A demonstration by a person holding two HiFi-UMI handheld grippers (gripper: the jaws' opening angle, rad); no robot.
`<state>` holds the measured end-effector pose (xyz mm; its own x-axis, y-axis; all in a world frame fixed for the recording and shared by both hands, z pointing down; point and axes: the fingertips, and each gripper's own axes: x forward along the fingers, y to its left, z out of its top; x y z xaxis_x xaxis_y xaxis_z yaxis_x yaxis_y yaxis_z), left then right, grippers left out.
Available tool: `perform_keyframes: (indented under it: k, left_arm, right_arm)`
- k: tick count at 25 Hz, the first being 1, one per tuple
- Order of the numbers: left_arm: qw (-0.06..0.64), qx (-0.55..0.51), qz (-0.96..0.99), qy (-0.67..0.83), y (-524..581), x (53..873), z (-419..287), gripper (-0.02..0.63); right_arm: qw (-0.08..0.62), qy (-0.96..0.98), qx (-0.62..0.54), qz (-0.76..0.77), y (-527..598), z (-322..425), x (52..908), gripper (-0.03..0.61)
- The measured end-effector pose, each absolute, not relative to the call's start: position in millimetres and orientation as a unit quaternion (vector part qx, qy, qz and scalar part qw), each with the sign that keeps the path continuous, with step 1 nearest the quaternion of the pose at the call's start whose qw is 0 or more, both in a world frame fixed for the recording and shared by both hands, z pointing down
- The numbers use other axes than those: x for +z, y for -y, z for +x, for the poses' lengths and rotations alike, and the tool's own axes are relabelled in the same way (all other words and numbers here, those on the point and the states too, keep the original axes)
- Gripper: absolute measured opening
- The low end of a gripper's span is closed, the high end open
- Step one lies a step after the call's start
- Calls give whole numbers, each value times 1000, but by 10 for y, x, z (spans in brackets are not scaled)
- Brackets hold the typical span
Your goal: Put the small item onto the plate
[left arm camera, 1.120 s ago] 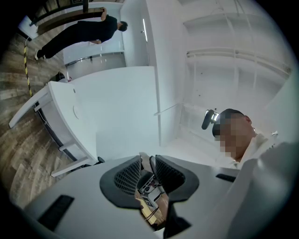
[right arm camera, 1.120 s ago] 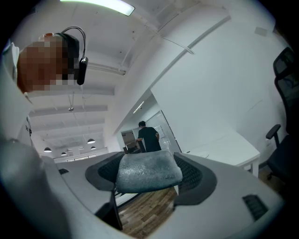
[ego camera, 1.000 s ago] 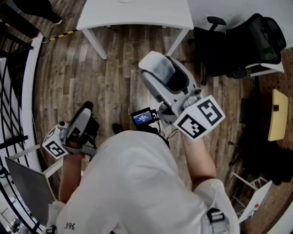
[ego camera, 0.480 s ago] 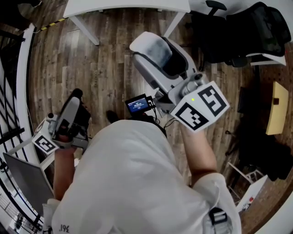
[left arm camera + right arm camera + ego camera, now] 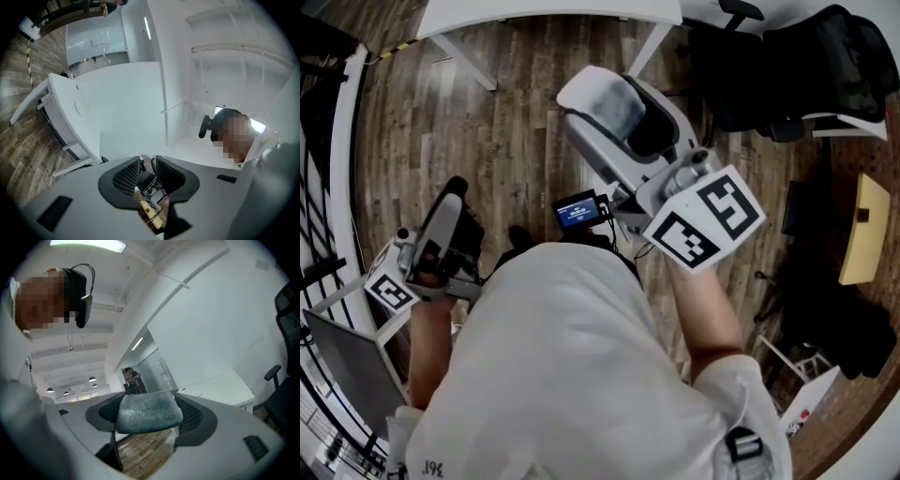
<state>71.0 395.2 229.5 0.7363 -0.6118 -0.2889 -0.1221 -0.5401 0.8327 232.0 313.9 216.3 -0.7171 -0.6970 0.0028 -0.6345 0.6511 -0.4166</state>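
My own shirt (image 5: 581,375) hides the floor (image 5: 516,122) under me (a fair stretch of it). The white counter (image 5: 553,11) is cut off by the top edge. What the grey lump (image 5: 140,417) in my right tool (image 5: 150,409) is, I can't tell.

Premises: an office, open-plan by the evidence. In the head view a white surface (image 5: 553,11) on slanted legs stands on a wood plank floor (image 5: 516,122), with a black swivel office chair (image 5: 748,80) just beside it. A strip of yellow-and-black hazard tape (image 5: 398,50) lies on the floor at the far left, near a black railing (image 5: 319,178). The right gripper view shows a high white ceiling with round pendant lamps (image 5: 92,379) and a strip light (image 5: 138,343), plain white walls, and a person (image 5: 130,376) standing far off by what appears to be a grey glazed partition (image 5: 161,371). The wide-angle distortion leaves that last item uncertain.
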Motion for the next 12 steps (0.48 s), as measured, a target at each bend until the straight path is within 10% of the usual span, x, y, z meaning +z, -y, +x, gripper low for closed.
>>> perform_keyframes:
  k: [12]
  left_arm:
    - [430, -288, 822, 237, -3815, 2368, 853, 94]
  right_arm:
    - [75, -906, -220, -353, -2922, 2407, 2329, 324]
